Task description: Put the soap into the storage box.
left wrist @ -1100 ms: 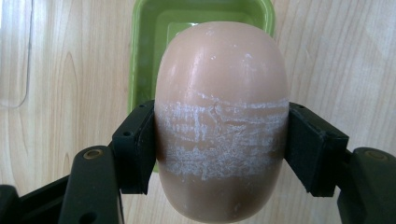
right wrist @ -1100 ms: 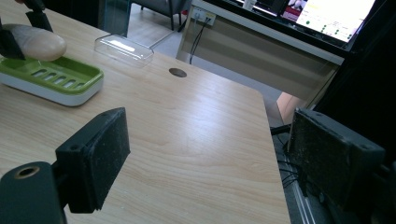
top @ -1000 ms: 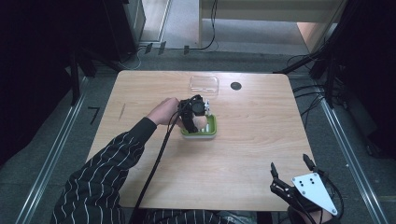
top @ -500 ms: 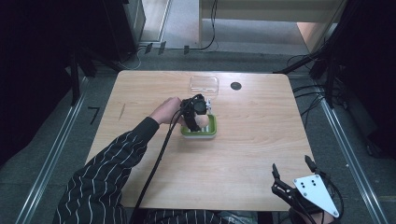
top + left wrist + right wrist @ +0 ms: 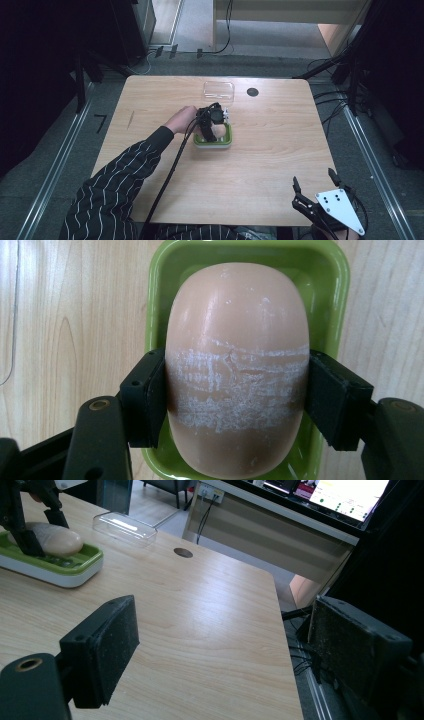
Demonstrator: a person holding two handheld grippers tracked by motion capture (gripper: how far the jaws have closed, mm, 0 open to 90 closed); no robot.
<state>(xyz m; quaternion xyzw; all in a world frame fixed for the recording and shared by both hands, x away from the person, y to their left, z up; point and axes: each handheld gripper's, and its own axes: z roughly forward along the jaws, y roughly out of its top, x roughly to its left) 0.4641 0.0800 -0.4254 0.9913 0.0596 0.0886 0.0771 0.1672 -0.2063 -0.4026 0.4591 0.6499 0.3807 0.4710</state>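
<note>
My left gripper (image 5: 235, 390) clamped the soap (image 5: 237, 370) over the green dish (image 5: 160, 300). My right gripper (image 5: 220, 655) stood open at the table (image 5: 200, 620) corner, facing a clear lid (image 5: 125, 527).

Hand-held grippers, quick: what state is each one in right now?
Left hand-held gripper: shut on the soap bar, which sits over the green dish.
Right hand-held gripper: open, holding nothing, at the table's near corner.

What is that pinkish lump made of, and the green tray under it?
The pinkish lump looks like a bar of soap: smooth and waxy, with white scuffed streaks across its middle where the pads press. The green tray, likely a soap dish, seems to be glossy moulded plastic, judging by its shiny rounded rim.
</note>
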